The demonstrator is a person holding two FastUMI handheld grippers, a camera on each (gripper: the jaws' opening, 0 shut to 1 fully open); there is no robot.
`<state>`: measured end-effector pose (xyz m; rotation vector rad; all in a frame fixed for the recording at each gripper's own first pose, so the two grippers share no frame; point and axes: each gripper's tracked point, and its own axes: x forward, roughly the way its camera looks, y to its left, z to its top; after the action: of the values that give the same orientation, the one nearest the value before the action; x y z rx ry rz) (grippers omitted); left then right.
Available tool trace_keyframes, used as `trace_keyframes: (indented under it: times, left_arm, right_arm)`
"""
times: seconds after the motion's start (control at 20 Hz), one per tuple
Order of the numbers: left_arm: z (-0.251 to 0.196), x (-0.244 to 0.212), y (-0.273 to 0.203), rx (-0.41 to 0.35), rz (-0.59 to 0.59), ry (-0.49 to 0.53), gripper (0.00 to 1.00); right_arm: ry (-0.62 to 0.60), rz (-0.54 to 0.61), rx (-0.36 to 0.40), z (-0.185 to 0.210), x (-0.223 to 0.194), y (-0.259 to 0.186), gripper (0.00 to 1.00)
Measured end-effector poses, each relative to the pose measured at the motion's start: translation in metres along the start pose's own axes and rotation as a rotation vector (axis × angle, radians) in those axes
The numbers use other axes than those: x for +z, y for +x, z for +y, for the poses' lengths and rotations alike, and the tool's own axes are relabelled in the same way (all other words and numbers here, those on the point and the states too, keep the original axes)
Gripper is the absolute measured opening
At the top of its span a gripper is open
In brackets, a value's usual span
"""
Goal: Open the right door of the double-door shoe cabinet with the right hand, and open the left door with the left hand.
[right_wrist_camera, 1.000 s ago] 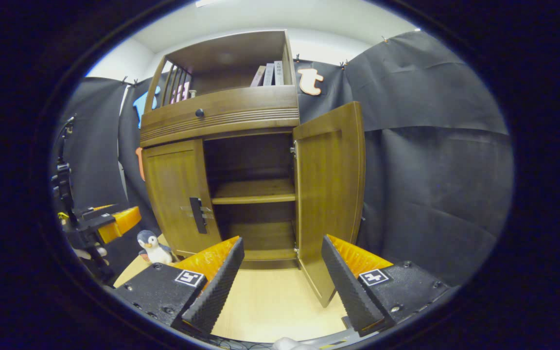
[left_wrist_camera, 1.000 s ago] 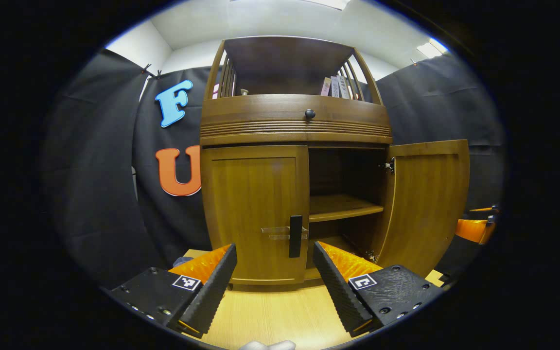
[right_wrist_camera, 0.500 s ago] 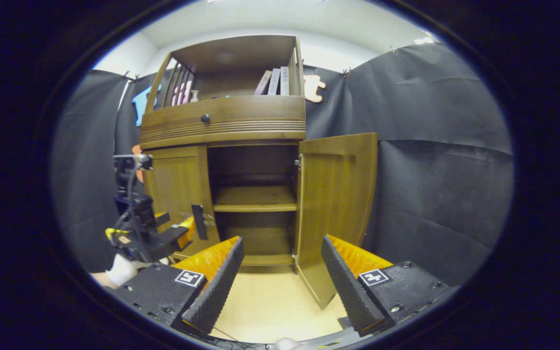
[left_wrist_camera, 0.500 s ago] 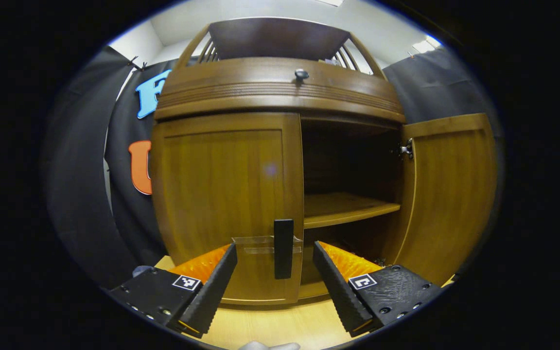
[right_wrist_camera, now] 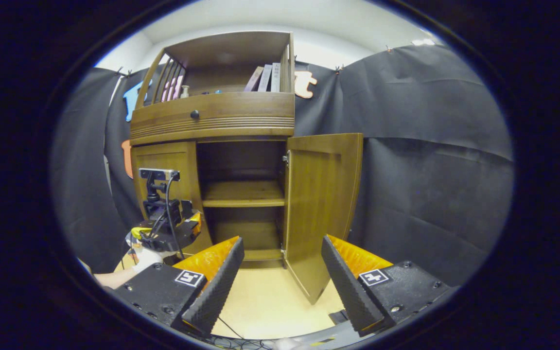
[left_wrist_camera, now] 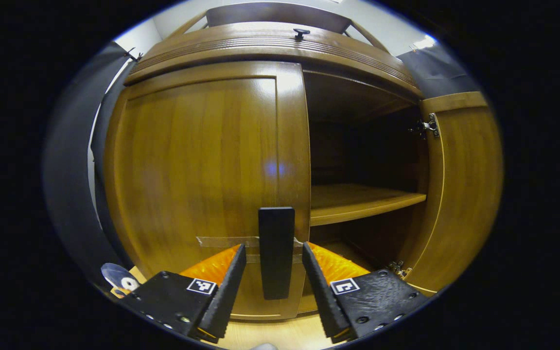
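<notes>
In the left gripper view, the left gripper (left_wrist_camera: 274, 291) is level at the closed left door (left_wrist_camera: 197, 175), its parted fingers on either side of the dark upright handle (left_wrist_camera: 276, 253); whether they touch it cannot be told. The right gripper (right_wrist_camera: 282, 284) hangs back over the pale floor (right_wrist_camera: 265, 306), jaws spread and empty. Beyond, the right door (right_wrist_camera: 321, 204) stands swung wide, baring the inner shelf (right_wrist_camera: 243, 194) of the shoe cabinet (right_wrist_camera: 212, 119).

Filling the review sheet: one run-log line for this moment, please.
right door: open | left door: closed | left gripper: open, straddling the handle | right gripper: open, holding nothing
</notes>
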<state>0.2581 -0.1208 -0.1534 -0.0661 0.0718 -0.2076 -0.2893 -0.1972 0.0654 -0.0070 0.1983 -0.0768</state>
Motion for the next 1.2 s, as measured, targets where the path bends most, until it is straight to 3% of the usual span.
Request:
trace_keyframes:
  times: [0.15, 0.2, 0.25, 0.3, 0.5, 0.55, 0.6, 0.65, 0.7, 1.2]
  left_arm:
    - [0.005, -0.007, 0.008, 0.015, 0.014, -0.001, 0.53]
    - [0.004, -0.005, 0.008, 0.018, 0.006, -0.005, 0.27]
    - [0.003, -0.007, 0.009, 0.013, 0.014, -0.001, 0.33]
    - [0.004, -0.008, 0.008, 0.014, 0.016, 0.007, 0.33]
    - [0.004, -0.007, -0.002, 0.009, 0.032, -0.027, 0.21]
    - [0.004, -0.009, -0.007, 0.002, 0.036, -0.031, 0.30]
    - [0.004, -0.009, -0.012, -0.003, 0.041, -0.037, 0.21]
    - [0.005, -0.010, -0.018, -0.005, 0.049, -0.038, 0.30]
    - [0.006, -0.010, -0.026, -0.003, 0.052, -0.036, 0.21]
    - [0.037, -0.017, -0.121, 0.115, 0.060, -0.049, 0.21]
  right_arm:
    - [-0.004, 0.006, 0.012, 0.000, -0.001, 0.001, 1.00]
    - [-0.004, 0.011, 0.018, 0.000, -0.002, 0.002, 0.99]
    - [-0.002, 0.014, 0.026, 0.000, -0.003, 0.002, 0.99]
    - [0.002, 0.017, 0.037, 0.001, -0.005, 0.002, 0.99]
    - [0.011, 0.021, 0.105, 0.002, -0.012, 0.000, 1.00]
    - [0.010, 0.016, 0.122, 0.002, -0.012, 0.002, 1.00]
    - [0.009, 0.015, 0.138, 0.001, -0.012, 0.003, 1.00]
    - [0.011, 0.016, 0.157, 0.001, -0.012, 0.004, 1.00]
    - [0.014, 0.021, 0.175, 0.000, -0.012, 0.005, 1.00]
    - [-0.028, 0.027, 0.400, 0.014, -0.007, 0.012, 1.00]
